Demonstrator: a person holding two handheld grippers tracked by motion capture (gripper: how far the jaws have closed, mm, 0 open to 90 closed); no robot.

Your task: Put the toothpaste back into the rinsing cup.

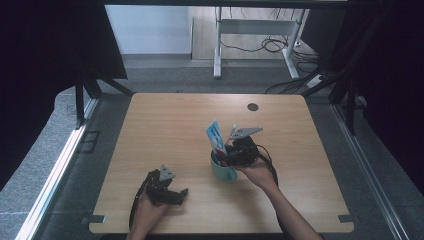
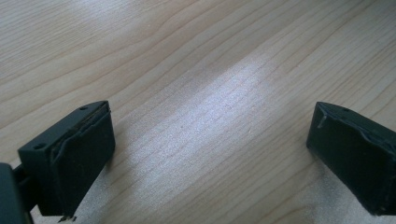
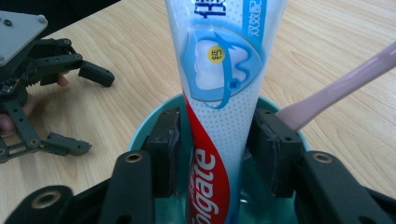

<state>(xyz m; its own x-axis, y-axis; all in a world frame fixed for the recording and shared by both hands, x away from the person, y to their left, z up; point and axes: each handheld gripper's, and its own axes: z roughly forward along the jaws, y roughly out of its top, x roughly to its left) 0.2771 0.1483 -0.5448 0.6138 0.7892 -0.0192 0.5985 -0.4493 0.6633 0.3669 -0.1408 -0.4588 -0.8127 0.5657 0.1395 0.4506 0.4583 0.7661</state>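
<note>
Black pads of our right gripper stand either side of the toothpaste tube, close against it, yet we cannot tell whether they press or have let go. It stands upright in the teal cup near the desk's middle, a pink toothbrush leaning at its right. If we pull back with a pad catching the tube, we judge the cup could tip or the tube topple. Our left gripper rests near left, jaws wide open over bare wood.
</note>
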